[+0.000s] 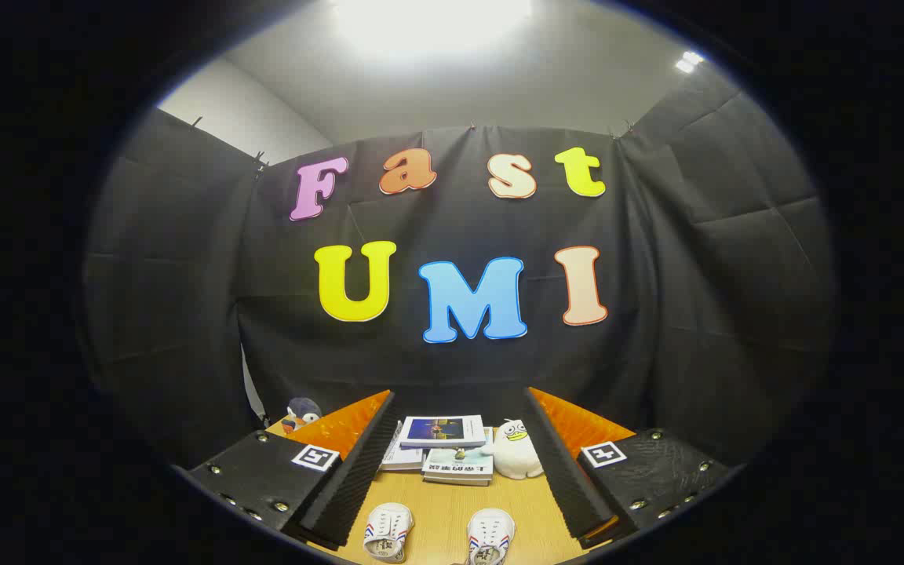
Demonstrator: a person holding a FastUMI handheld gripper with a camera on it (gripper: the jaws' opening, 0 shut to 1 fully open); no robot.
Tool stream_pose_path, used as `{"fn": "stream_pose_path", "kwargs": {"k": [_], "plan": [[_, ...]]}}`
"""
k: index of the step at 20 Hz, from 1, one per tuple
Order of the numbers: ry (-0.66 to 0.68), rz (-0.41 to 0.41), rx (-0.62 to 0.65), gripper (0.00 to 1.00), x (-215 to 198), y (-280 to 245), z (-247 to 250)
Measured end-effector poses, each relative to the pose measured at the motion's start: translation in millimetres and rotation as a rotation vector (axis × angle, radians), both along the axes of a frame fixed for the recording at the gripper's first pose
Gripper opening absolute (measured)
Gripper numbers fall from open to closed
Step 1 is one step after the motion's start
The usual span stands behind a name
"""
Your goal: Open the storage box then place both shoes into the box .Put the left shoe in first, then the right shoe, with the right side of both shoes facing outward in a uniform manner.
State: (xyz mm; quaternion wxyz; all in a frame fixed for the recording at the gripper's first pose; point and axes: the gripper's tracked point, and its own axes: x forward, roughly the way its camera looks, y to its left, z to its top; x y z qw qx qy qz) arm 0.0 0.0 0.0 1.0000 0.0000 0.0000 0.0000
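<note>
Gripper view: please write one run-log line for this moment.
gripper: open, holding nothing | shoes: on table, between fingers | books: beyond

You face a booth hung with black cloth [452, 235], clipped along its top edge and sagging in soft folds, with side panels [734, 235] of the same cloth closing in on both sides. Above the cloth you see a plain white wall [240, 110] and a pale ceiling [515, 86], where a broad light [432, 20] glares overhead and a smaller lamp [687, 61] shines off toward one side. Below, your bench [436, 510] has a light wood-grain top running back to the cloth. At its far end lie stacked books [444, 443], a white plush toy [516, 451] just beside them, and another dark plush toy [300, 412] near the corner.
</note>
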Motion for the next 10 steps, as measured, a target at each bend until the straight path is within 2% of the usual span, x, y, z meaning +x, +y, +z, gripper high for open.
{"fn": "stream_pose_path", "kwargs": {"k": [10], "plan": [[0.008, -0.002, 0.022, 0.97, 9.7, 4.3, -2.2]]}}
